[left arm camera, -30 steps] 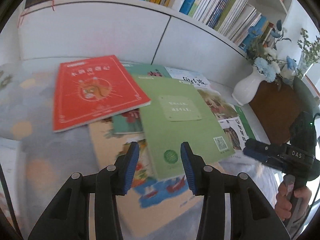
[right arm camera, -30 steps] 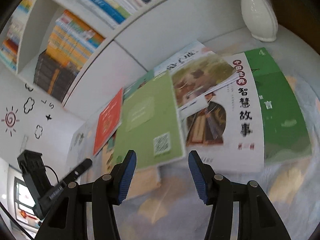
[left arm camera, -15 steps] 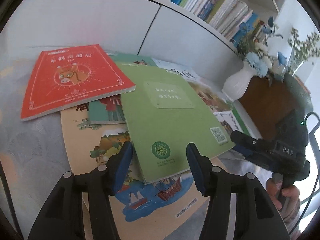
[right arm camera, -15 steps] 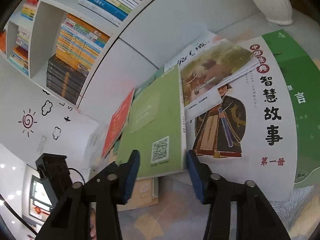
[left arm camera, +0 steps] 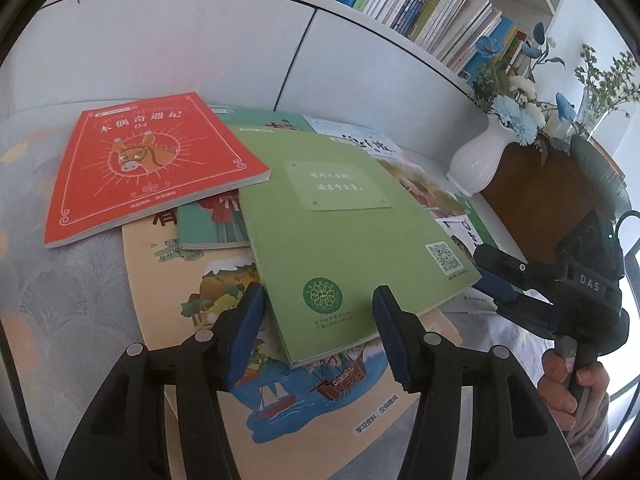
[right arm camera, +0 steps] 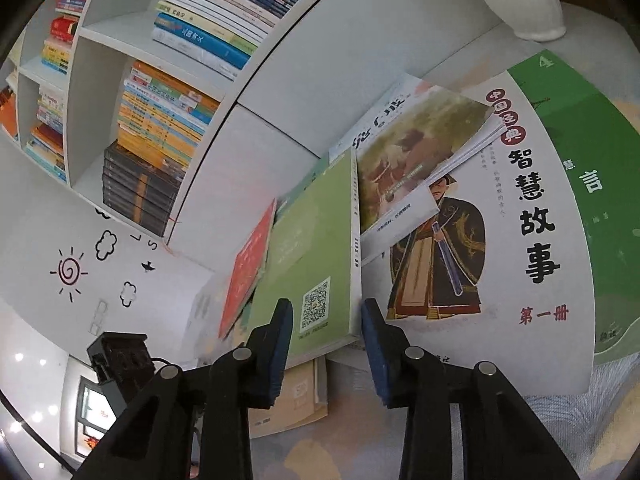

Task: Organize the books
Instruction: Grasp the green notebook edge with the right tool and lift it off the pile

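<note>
Flat green paperback (left arm camera: 340, 224) atop a loose pile of glossy softcovers
Left gripper (left arm camera: 320, 328) – jaws parted, straddling its near corner; right gripper (right arm camera: 326, 334) – blue ribbed pads astride the spine corner, not visibly pressing.

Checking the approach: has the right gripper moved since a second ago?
Yes. The right gripper came forward onto the flat light-green paperback book; its QR-code corner now sits between the fingers, which have just been closing.

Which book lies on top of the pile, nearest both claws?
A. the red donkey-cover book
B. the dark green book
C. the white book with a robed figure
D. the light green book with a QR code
D: the light green book overlaps its neighbours, its near corner between the left claw fingers.
</note>
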`<state>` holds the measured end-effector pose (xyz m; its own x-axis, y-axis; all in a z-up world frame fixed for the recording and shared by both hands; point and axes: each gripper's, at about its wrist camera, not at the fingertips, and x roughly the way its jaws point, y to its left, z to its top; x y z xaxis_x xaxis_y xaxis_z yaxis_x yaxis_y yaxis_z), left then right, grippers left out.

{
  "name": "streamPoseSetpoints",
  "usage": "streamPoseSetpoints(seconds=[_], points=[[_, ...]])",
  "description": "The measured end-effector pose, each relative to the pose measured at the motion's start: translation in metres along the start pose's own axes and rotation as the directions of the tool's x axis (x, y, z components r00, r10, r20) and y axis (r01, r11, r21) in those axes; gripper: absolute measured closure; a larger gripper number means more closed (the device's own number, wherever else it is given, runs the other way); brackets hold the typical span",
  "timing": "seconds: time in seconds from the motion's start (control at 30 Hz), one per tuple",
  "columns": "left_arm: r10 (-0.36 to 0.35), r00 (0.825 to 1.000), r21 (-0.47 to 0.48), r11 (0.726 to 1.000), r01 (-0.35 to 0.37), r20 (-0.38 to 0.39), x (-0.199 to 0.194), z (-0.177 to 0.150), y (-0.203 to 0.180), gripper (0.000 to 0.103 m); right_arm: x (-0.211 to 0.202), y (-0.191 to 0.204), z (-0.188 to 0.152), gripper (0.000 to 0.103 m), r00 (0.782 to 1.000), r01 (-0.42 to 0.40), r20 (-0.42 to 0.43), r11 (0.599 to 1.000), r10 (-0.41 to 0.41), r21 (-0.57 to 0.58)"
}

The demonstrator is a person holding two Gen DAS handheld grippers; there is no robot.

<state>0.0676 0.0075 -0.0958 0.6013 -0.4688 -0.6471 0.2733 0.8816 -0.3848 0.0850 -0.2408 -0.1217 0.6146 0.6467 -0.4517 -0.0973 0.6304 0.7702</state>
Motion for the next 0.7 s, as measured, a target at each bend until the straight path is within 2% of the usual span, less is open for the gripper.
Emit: streamPoseSetpoints(seconds=[0.1,0.13,0.3,0.37,0.53,0.63,0.67,0.7], points=[[0.004,1.0,0.005,1.0,-0.004,0.001,0.001,0.0,-0.001,0.05,0.004,-0.002,-0.001,0.068,0.999,0.027,-0.022,0.999,-0.027,0.017],[0.01,1.0,0.012,1.0,-0.01,0.001,0.001,-0.001,-0.003,0.05,0.005,-0.001,-0.003,0.068,0.997,0.065,-0.042,0.998,-0.064,0.022],[0.027,1.0,0.029,0.999,-0.027,0.003,0.001,-0.001,-0.005,0.05,0.002,0.005,-0.01,0.065,0.993,0.113,-0.028,0.993,-0.112,0.033],[0.023,1.0,0.026,0.999,-0.023,0.003,0.001,-0.001,-0.004,0.05,0.002,0.003,-0.01,0.059,0.996,0.087,-0.027,0.995,-0.086,0.047],[0.026,1.0,0.032,0.999,-0.026,0.0,0.002,-0.001,-0.005,0.05,0.004,-0.006,-0.005,0.058,0.999,0.007,-0.035,0.996,-0.005,0.086],[0.017,1.0,0.018,1.0,-0.017,0.005,0.001,-0.001,-0.003,0.049,0.002,-0.004,-0.001,0.068,0.998,-0.064,0.003,0.997,0.064,0.049],[-0.003,1.0,-0.008,1.0,0.003,0.008,0.0,0.0,0.001,0.048,-0.001,-0.003,-0.001,0.071,0.995,-0.099,0.018,0.994,0.098,0.048],[-0.037,0.999,-0.052,0.998,0.038,0.012,-0.001,0.001,0.008,0.048,-0.005,0.0,0.0,0.079,0.991,-0.127,0.041,0.991,0.126,0.04]])
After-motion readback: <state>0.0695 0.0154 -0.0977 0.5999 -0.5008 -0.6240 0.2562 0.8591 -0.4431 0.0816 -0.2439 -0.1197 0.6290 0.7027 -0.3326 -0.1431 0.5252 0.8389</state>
